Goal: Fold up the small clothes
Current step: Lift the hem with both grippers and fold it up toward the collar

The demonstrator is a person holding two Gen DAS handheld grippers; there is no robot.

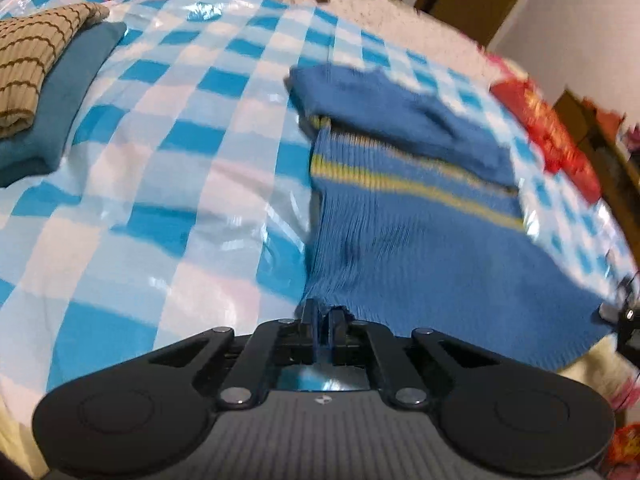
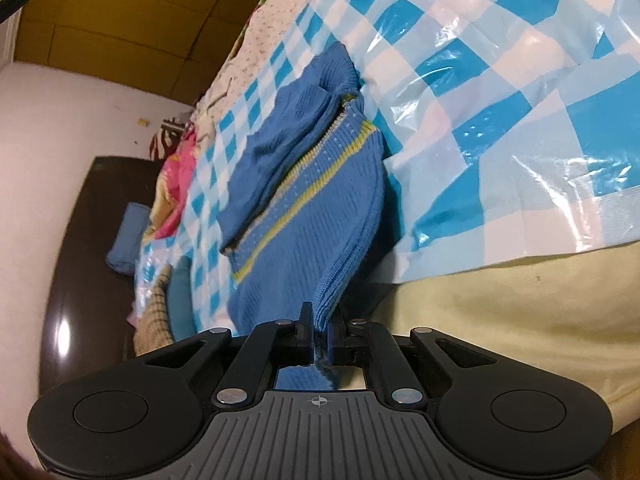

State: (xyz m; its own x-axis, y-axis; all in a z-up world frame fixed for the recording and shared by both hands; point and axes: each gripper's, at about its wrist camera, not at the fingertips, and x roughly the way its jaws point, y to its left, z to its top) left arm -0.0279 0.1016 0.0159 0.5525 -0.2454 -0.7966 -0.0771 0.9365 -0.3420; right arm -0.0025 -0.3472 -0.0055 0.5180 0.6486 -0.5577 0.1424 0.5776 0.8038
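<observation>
— Knitwear first, then: what is the left tool [image 1: 322,322] doing?

— It points steeply down at the bed, and its black jaws are pressed together on the near hem of a small blue ribbed-knit sweater with a yellow stripe [image 1: 420,248], at the hem's left corner.

— And further left of it?

— A shiny plastic sheet in blue and white checks [image 1: 192,152] covers the bed, wrinkled and glossy. At its far left edge lies a folded beige knit with brown wavy lines [image 1: 36,60] on top of a folded teal cloth [image 1: 72,92].

— Where does the sweater sit?

— Flat on the checked sheet, toward its right side, a sleeve folded across the upper part; the near hem is lifted where it is pinched.

— The right tool [image 2: 320,344]?

— Angled down less steeply, jaws closed on the sweater's other hem corner, with bunched ribs rising out of the pinch and a frayed bit of blue hanging behind the pads. A pale yellow bedcover [image 2: 520,320] shows to its right, beyond the sheet's edge.
</observation>
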